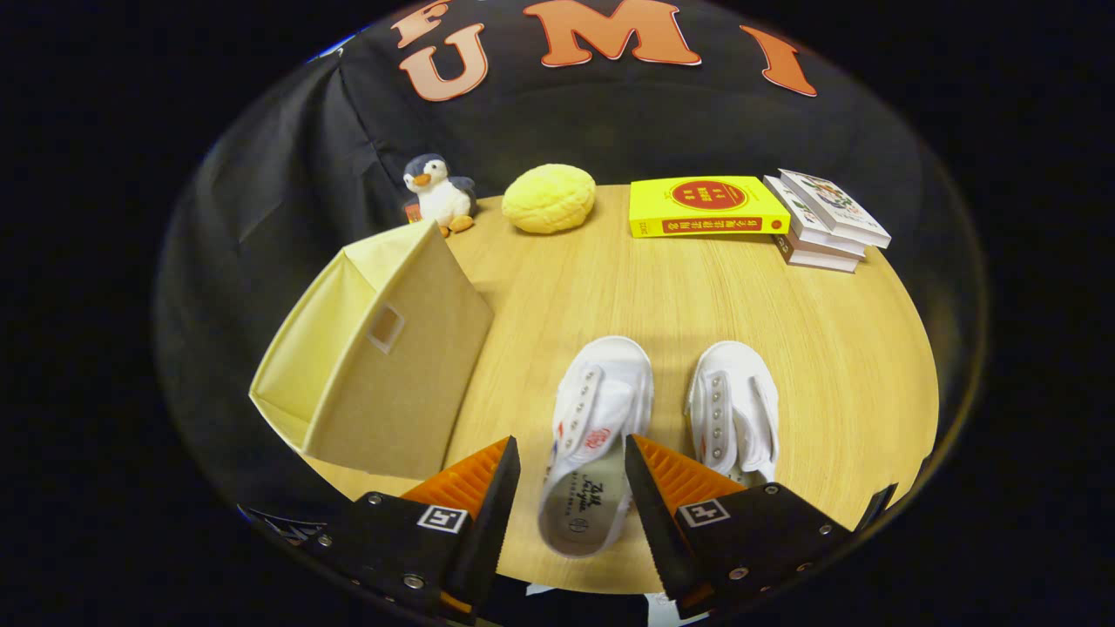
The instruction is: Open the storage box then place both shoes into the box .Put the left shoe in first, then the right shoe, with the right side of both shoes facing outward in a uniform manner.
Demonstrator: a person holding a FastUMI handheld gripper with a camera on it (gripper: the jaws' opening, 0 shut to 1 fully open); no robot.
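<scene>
Gripper (pixel 571 488) spread wide, left shoe (pixel 592 435) between

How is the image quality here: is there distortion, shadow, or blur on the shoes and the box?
Gripper view: fisheye distortion bends the table edge round; light is even, with soft shadows beside the storage box and beyond the shoes; the left shoe between the open gripper fingers is sharp, as is the right shoe.

Two white shoes (pixel 601 435) (pixel 734 409) lie beside the open beige storage box (pixel 383 357)
</scene>
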